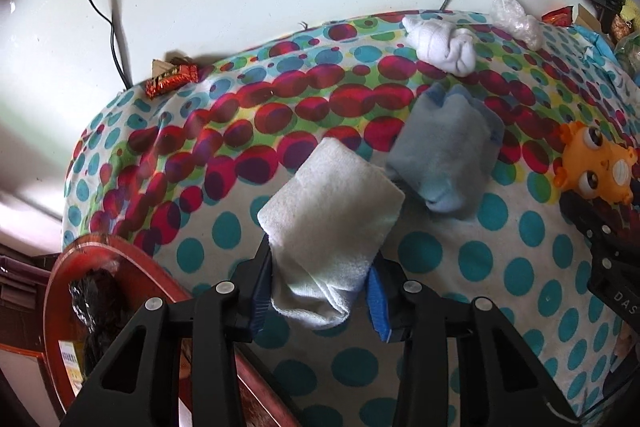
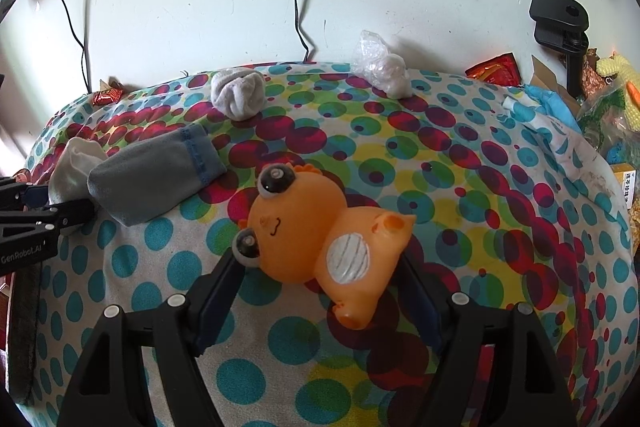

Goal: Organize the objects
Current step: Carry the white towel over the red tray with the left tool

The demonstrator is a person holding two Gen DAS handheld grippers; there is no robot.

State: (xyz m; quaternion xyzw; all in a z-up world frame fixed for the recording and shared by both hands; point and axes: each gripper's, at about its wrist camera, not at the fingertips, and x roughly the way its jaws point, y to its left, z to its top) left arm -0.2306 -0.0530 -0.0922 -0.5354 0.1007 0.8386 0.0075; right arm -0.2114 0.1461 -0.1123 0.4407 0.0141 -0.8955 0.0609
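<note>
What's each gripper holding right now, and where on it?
The left gripper is shut on the white sock near its lower, folded end. The right gripper holds the orange toy across its body, between head and belly.

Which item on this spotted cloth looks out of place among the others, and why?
The orange toy lies tipped on its side between the right gripper's fingers, the only toy among socks: a white sock, a blue sock and a balled sock.

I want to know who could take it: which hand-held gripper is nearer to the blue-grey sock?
Left. The left hand-held gripper, closed on the white sock, is right beside the blue-grey sock. The right hand-held gripper flanks the orange toy, farther away.
</note>
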